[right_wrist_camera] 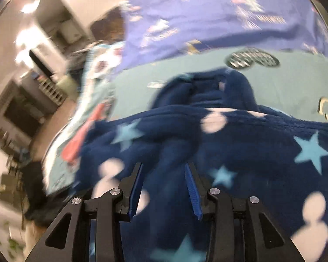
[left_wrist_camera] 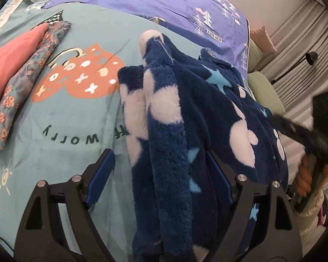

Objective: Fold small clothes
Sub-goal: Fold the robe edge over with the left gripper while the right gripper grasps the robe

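Observation:
A navy fleece garment (left_wrist_camera: 185,113) with white mouse heads and light blue stars is bunched up over the teal bed cover (left_wrist_camera: 72,131). My left gripper (left_wrist_camera: 159,159) is open; the fleece drapes between its fingers and over the right finger. In the blurred right wrist view the same fleece (right_wrist_camera: 240,144) fills the lower half, and my right gripper (right_wrist_camera: 164,170) is closed on a thick fold of it. The right gripper also shows at the right edge of the left wrist view (left_wrist_camera: 299,131).
Folded pink (left_wrist_camera: 8,65) and floral (left_wrist_camera: 30,76) clothes lie stacked at the left of the bed. A purple sheet (left_wrist_camera: 164,2) with tree prints covers the far side. Green cushions (left_wrist_camera: 264,91), a black lamp (left_wrist_camera: 310,57) and curtains stand to the right.

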`<state>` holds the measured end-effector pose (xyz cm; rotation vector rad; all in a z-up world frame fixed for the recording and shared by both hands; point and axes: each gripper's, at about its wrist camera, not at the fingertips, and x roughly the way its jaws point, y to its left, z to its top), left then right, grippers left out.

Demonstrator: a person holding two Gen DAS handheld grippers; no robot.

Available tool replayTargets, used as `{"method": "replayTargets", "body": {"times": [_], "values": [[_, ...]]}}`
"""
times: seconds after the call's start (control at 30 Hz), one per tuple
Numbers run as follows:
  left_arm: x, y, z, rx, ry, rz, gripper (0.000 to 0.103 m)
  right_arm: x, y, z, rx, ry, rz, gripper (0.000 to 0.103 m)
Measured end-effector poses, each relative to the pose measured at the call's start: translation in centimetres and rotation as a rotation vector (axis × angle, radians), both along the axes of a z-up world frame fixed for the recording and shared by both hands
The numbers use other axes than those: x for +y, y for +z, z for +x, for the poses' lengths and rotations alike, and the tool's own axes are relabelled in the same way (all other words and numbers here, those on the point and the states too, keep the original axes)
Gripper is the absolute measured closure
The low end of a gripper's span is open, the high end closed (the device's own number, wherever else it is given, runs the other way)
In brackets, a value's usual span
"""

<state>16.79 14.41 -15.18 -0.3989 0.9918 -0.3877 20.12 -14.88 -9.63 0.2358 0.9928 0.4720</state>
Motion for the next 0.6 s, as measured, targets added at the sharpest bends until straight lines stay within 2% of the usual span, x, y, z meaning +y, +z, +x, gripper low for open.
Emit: {"method": "replayTargets", "body": {"times": [0.17, 0.23, 0.3, 0.37, 0.43, 0.5, 0.53, 0.6], "values": [[1.4, -0.1, -2.7, 0.009, 0.035, -0.064, 0.019, 3.0, 1.8, -5.2, -0.076, 0.143, -0.131, 0.060], [1.7, 0.3, -3.0, 0.011, 0.035, -0.057, 0.019, 4.8, 1.4, -7.1, -0.091, 0.208, -0.147, 0.058], [2.1, 1.2, -2.2, 0.001, 0.045, -0.027, 0.019, 7.1, 0.7, -9.3, -0.112, 0.296, -0.170, 0.055], [2.4, 1.7, 0.0, 0.005, 0.022, -0.016, 0.019, 9.7, -0.4, -12.3, -0.154, 0.401, -0.240, 0.053], [2.7, 1.7, 2.0, 0.041, 0.013, 0.001, 0.019, 12.5, -1.7, -15.1, -0.245, 0.484, -0.356, 0.049], [2.9, 1.4, 4.4, 0.100, -0.022, -0.029, 0.019, 14.8, -2.5, -17.1, -0.351, 0.512, -0.465, 0.040], [2.9, 1.3, 5.3, 0.121, -0.035, -0.052, 0.019, 16.3, -3.0, -18.5, -0.430, 0.530, -0.540, 0.039], [2.6, 1.1, 6.5, 0.142, -0.076, -0.072, 0.019, 18.1, -3.6, -19.9, -0.521, 0.538, -0.621, 0.036]]}}
